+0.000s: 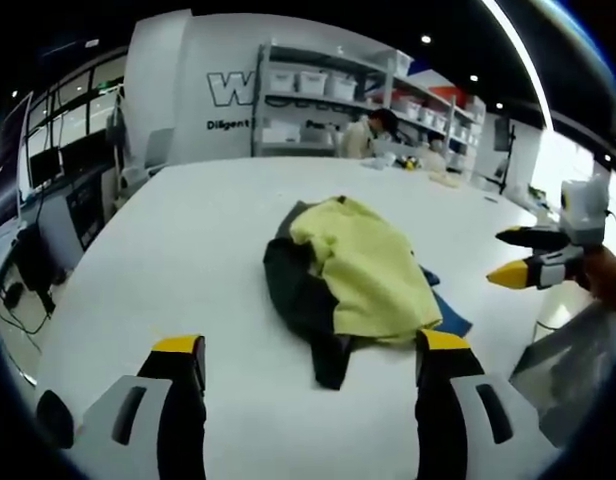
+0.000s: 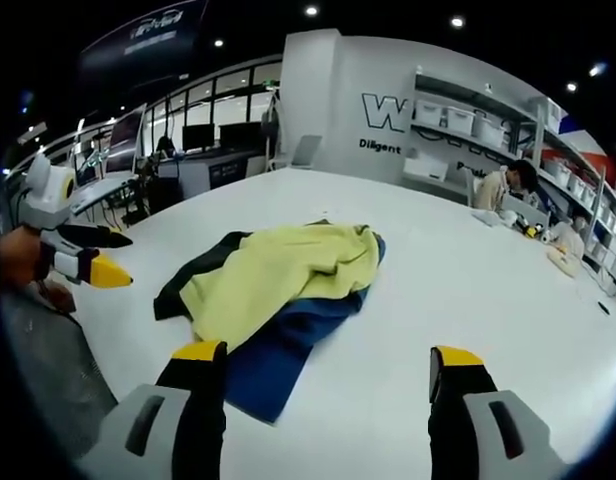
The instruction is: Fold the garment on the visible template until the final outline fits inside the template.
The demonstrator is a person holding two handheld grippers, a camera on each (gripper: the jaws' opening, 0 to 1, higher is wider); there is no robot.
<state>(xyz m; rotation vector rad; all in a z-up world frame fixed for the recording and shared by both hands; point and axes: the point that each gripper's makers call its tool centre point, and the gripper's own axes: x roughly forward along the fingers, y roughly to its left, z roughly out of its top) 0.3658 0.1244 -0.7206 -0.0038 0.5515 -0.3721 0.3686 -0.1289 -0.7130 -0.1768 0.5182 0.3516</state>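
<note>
- Left gripper: jaws wide, holding nothing, hovering above the white table.
- Crumpled yellow, black and blue garment lies heaped mid-table; folding looks unstarted, template not discernible.
- Right gripper: jaws spread wide, empty, near the garment's blue edge.

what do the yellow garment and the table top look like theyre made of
The yellow garment looks like soft matte fabric, maybe a cotton knit: it lies limp and creased over dark and blue cloth. The table looks like a smooth hard white surface, perhaps laminate, with a faint sheen; the exact material is unclear.
</note>
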